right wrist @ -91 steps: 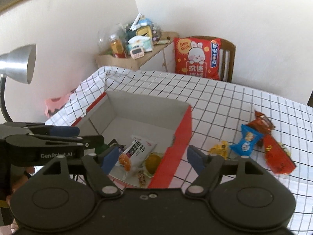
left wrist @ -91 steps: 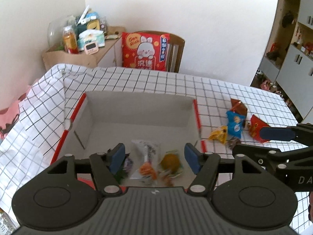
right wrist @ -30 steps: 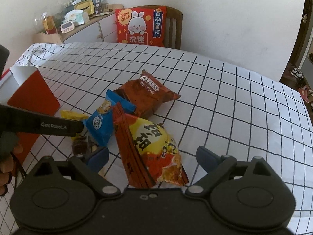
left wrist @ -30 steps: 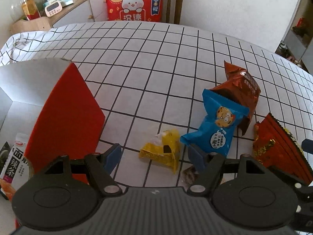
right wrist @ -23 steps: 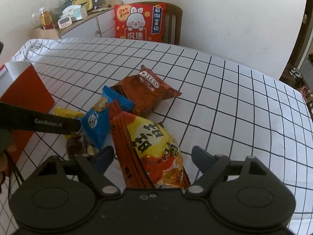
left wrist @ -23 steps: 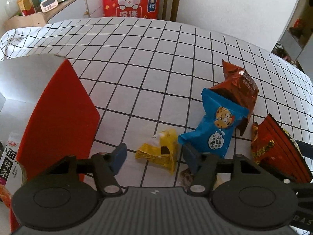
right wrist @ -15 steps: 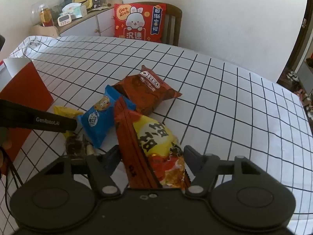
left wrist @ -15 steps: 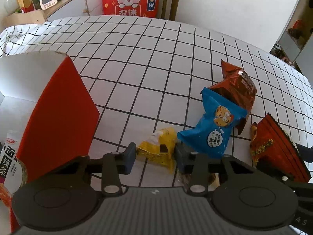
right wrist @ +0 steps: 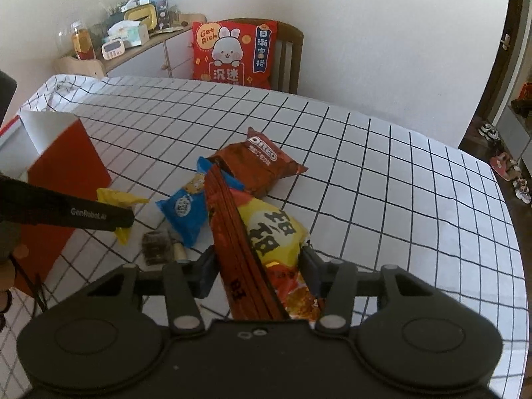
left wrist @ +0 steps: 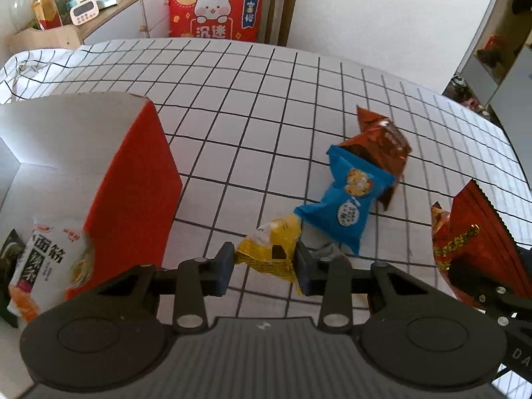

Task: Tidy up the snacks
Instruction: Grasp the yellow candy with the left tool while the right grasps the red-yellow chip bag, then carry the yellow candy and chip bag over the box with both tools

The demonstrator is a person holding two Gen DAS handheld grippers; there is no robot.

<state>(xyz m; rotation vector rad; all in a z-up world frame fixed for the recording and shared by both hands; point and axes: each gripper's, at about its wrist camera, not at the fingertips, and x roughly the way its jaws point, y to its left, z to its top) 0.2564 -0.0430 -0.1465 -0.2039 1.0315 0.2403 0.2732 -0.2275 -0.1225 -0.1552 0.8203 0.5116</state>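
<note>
Beside your red box [left wrist: 133, 179] on the checked table [left wrist: 252, 106], a blue packet [left wrist: 349, 206] overlaps the brown Oreo bag [right wrist: 262, 163], with a small dark sweet [right wrist: 156, 247] nearby. In the box lies a white noodle packet [left wrist: 43, 266]. Your left tool [left wrist: 264, 266] pinches the yellow snack [left wrist: 271, 249]; your right tool [right wrist: 256, 269] is closing on the red-yellow bag [right wrist: 266, 232], pads touching it

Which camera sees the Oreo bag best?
The right wrist view: the Oreo bag lies face-up there, its logo readable, only its near end hidden by the red-and-yellow packet. The left wrist view shows it edge-on behind the blue packet, logo unreadable.
</note>
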